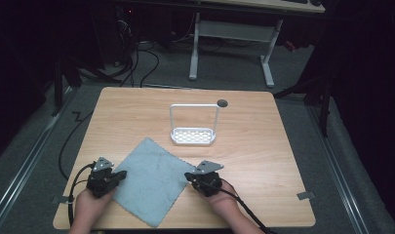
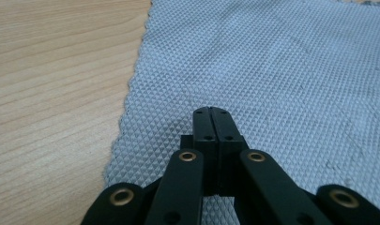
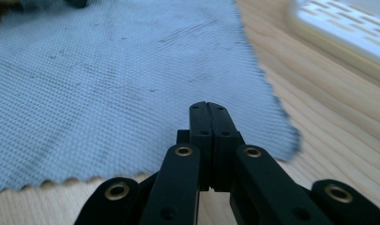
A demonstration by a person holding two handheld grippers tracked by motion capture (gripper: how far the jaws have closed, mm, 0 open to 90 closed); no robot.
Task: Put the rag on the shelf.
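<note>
A grey-blue textured cloth lies flat on the wooden table, turned like a diamond. My left gripper rests at the cloth's left corner, jaws pressed together over the fabric with nothing between them; its tips hover just above the weave. At the cloth's right corner sits my right gripper, also shut and empty, its tips above the cloth near its pinked edge. A hand holds each gripper from the near table edge.
A white rack with a slotted base and a tall wire handle stands behind the cloth at mid-table; its base is at the upper right of the right gripper view. A round cable hole is near the far edge.
</note>
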